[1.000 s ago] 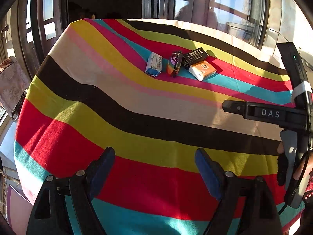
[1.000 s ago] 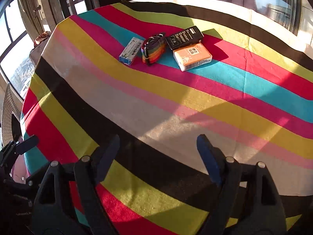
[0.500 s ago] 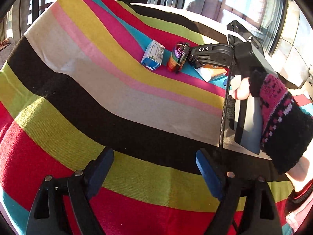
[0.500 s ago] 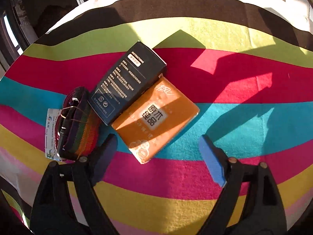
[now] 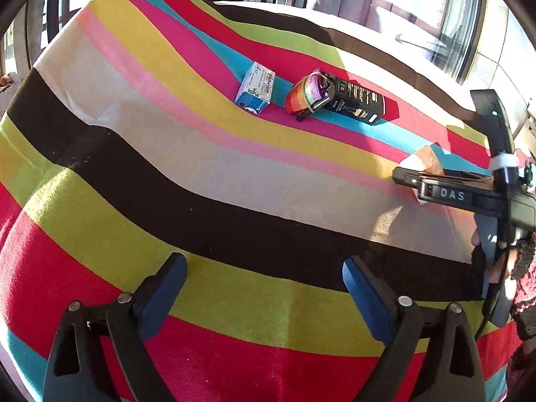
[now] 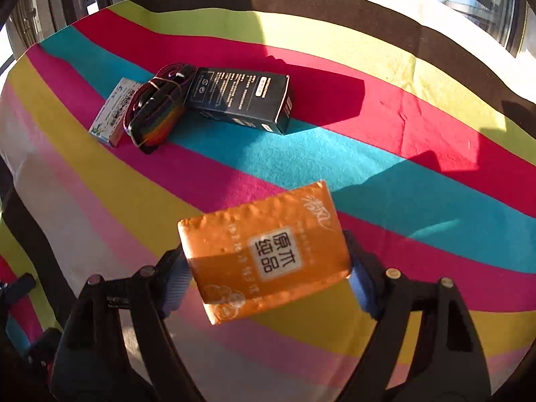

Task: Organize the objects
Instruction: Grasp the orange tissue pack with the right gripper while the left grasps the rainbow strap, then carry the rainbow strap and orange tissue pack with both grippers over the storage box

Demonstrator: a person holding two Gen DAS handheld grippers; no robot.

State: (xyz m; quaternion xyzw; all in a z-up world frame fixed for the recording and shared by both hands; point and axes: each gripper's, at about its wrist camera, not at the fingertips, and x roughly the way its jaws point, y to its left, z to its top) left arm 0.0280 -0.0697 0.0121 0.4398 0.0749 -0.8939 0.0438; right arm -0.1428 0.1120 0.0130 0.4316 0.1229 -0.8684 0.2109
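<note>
While the right tongs (image 6: 266,276) pinch an orange packet (image 6: 264,254) hiding both pads, the left tongs (image 5: 264,284) gape empty.

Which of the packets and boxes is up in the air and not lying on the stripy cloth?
The orange packet. The right tool grips it above the cloth, while the black box and the small blue-and-white box lie flat.

A striped cloth (image 5: 207,181) in black, red, yellow, pink, teal and cream covers the worktop and hangs over its left edge. Sunlight and long shadows fall across it. Tall windows (image 5: 415,3) with dark frames stand beyond the far edge, their glass bright with glare.
</note>
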